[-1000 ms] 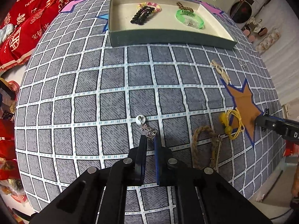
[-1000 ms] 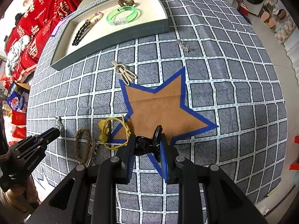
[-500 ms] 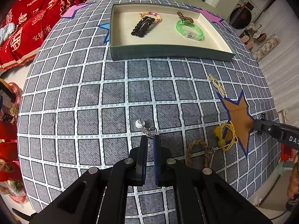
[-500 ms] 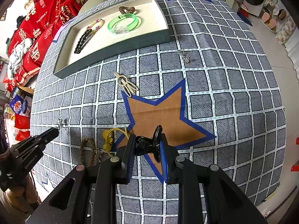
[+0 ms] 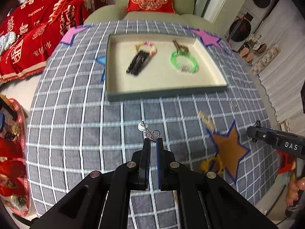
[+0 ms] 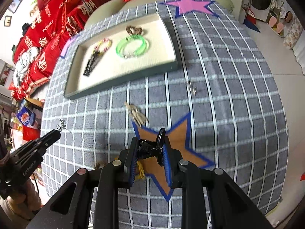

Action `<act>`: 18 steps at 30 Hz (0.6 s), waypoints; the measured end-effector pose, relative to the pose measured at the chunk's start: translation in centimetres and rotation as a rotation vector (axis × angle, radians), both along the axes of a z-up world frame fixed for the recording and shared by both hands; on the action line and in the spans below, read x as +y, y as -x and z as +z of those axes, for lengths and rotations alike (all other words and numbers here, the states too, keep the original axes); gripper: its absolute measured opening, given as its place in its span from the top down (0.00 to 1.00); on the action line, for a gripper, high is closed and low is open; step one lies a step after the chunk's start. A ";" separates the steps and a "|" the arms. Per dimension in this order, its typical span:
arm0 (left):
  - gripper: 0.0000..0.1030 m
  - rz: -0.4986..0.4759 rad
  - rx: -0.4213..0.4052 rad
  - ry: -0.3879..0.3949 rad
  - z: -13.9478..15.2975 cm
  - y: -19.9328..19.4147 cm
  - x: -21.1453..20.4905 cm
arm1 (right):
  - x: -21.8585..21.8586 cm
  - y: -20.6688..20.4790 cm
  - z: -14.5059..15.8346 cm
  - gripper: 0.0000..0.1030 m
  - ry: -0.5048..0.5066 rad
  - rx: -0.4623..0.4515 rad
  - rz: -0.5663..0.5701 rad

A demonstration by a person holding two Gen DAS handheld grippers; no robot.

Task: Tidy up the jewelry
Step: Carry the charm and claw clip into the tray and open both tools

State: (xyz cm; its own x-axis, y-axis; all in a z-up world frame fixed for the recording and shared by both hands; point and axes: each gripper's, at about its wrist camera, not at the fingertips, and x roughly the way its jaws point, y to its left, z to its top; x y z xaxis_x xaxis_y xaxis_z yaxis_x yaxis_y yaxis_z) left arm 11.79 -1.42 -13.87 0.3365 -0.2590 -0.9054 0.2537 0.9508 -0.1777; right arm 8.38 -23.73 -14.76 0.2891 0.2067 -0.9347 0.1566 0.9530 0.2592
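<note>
Both hand-held grippers carry a piece of jewelry toward the tray.

The left hand-held gripper (image 5: 152, 143) is clamped on a small silver chain earring (image 5: 147, 131), which dangles just ahead of its tips with a white disc at the far end, clear of the checked table (image 5: 76, 133). The right hand-held gripper (image 6: 150, 148) is closed around a black hair claw clip (image 6: 152, 148) held between its pads above the brown star (image 6: 179, 133). Both point steeply downward, tips toward the table. The step in hand looks like the carry; next, each piece likely needs to travel forward to the tray (image 5: 164, 93), well ahead of both, and be released on a bare patch beside the green bangle (image 5: 184, 62).
</note>
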 end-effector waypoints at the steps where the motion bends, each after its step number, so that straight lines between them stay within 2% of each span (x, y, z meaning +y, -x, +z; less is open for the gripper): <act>1: 0.87 0.000 -0.011 0.004 0.4 -0.4 -0.1 | -0.2 -0.6 0.4 0.75 -0.005 -0.012 0.001; 9: 0.87 0.020 -0.087 0.024 2.4 -4.6 -1.0 | -1.6 -6.1 2.5 0.75 -0.036 -0.081 0.019; 18: 0.87 0.025 -0.109 0.021 1.7 -9.8 -2.6 | -2.0 -12.8 2.6 0.75 -0.051 -0.119 0.061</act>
